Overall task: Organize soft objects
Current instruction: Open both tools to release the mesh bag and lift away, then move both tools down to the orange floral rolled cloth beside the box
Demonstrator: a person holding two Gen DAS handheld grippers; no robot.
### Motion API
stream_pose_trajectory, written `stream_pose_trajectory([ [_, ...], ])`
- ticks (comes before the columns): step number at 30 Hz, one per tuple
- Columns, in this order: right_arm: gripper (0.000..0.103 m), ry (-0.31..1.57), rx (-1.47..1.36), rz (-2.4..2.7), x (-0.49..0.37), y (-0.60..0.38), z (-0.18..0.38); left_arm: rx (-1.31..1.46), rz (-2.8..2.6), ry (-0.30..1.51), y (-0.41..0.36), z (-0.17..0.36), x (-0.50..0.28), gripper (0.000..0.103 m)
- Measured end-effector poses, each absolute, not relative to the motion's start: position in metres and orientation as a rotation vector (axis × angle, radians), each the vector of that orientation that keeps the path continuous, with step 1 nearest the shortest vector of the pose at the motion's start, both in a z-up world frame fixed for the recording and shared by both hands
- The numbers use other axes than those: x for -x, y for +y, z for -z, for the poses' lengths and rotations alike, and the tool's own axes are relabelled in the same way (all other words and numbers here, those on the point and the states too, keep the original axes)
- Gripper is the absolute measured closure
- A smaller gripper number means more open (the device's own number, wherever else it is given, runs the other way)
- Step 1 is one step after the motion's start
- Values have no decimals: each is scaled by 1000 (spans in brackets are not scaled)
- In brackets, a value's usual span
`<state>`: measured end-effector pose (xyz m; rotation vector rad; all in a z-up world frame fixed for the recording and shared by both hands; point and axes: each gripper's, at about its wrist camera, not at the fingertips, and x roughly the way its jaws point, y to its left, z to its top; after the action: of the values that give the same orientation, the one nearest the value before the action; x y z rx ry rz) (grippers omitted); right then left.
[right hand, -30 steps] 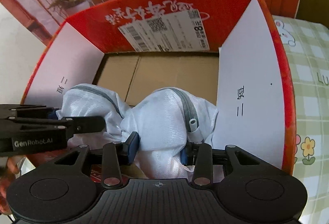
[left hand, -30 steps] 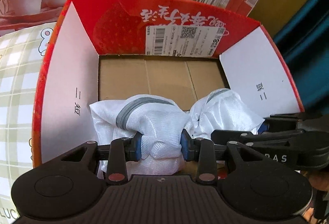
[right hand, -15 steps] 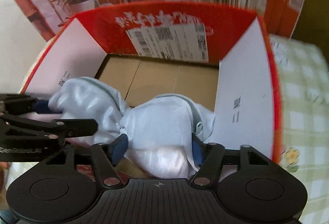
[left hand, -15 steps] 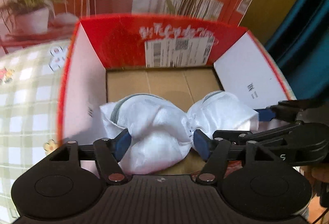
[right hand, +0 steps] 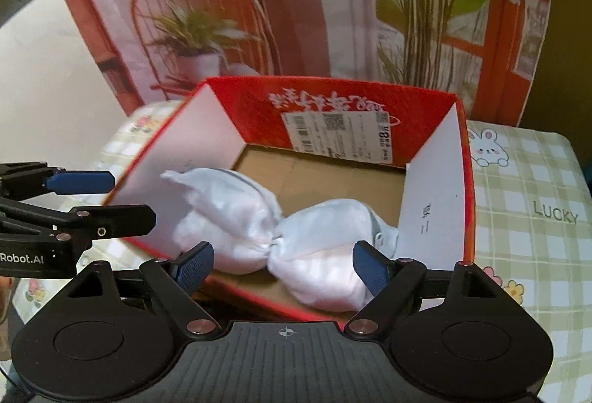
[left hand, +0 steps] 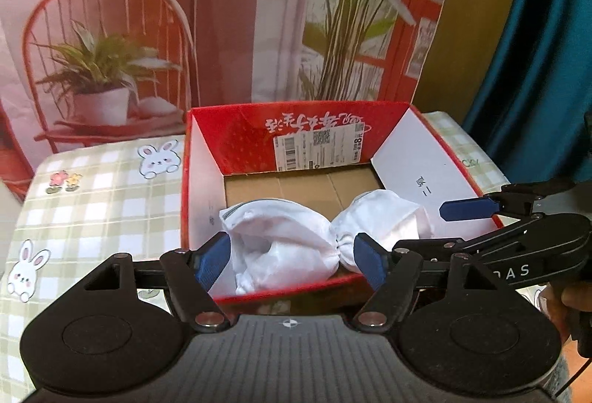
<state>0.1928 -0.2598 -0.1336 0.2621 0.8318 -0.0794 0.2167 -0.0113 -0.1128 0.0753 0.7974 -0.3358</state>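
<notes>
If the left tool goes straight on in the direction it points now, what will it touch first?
Most likely the white mesh bag lying in the red box. The left tool points down at it, its jaws opening with nothing pressed between them. Depth is unclear, so the box's near rim might come first.

From my left wrist camera the open cardboard box [left hand: 236, 140] sits on the tablecloth [left hand: 96, 188], with the printed backdrop [left hand: 229, 14] standing behind it. The twisted mesh bag [left hand: 292, 240] lies inside the box, against its near wall, one lobe left and one right of the pinched middle. A shipping label [left hand: 320, 147] is on the far inner wall. My left gripper [left hand: 292, 260] hangs before the bag's left lobe, apart from it; my right gripper [left hand: 436, 229] comes in from the right, over the box's right flap [left hand: 425, 173].
</notes>
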Motion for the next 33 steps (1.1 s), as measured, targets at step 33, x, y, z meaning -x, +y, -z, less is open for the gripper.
stream_pose_trajectory([
  [33,27,504,-345,101,-23,-210,181,171,269,758,21,162,-90,29],
])
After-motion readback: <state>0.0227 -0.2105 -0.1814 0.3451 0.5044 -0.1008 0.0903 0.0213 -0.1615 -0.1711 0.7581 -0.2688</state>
